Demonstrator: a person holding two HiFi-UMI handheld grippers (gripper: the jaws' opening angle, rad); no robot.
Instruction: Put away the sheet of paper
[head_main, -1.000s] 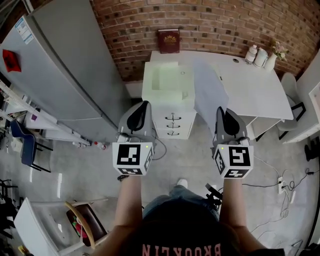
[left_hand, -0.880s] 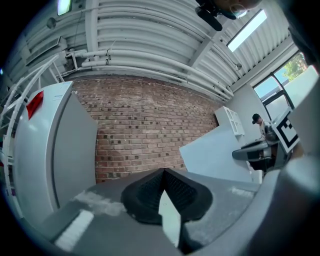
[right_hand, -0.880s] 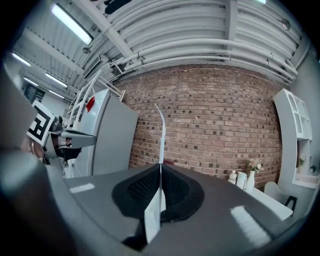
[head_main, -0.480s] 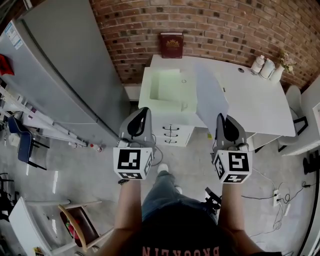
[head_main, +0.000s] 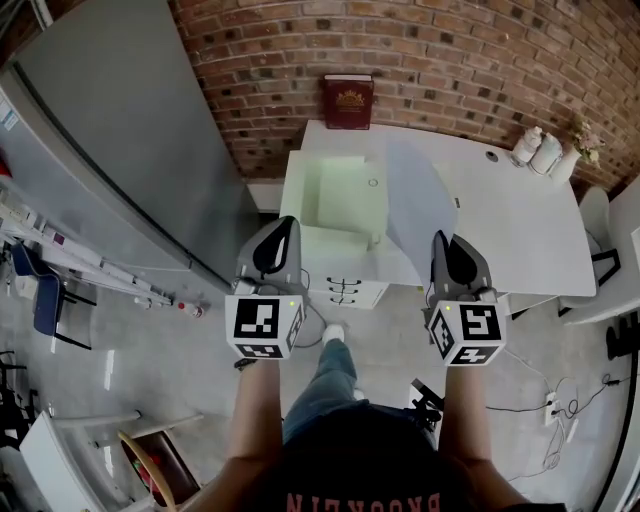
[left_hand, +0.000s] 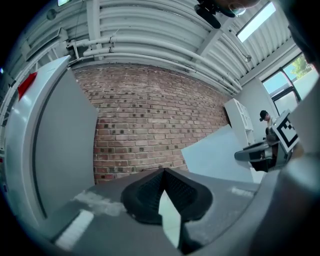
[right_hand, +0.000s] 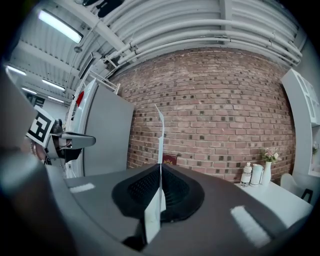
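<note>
Sheet of paper: up in the air, pinched at its near edge by the right gripper. It rises ahead of the gripper, across where the white cabinet meets the white desk. It is not put away yet.
Right gripper: jaws clamped together on the sheet. In its own view the paper runs edge-on, straight up out of the grip.
Left gripper: jaws closed tip to tip with nothing caught between them. Only something pale shows through the gap lower down.
Open drawer: the cabinet's top drawer, pulled out, with a pale inside that looks empty. It sits just beyond the left gripper's tips.
Change: over the last second the whole room slides down the head view. The cabinet, the desk and the red book against the brick wall all come nearer. A shoe now shows stepping in below the cabinet, so the person is walking up.
Unchanged: both grippers keep the same pose and spacing, and the grip on the sheet is unbroken.
Meaning for the task: the carry looks nearly done, with the drawer about within reach. The likely next move is to swing the sheet left over the drawer and lay it down flat.
Risk: a limp sheet held by one edge may curl or catch on the drawer's front wall.
</note>
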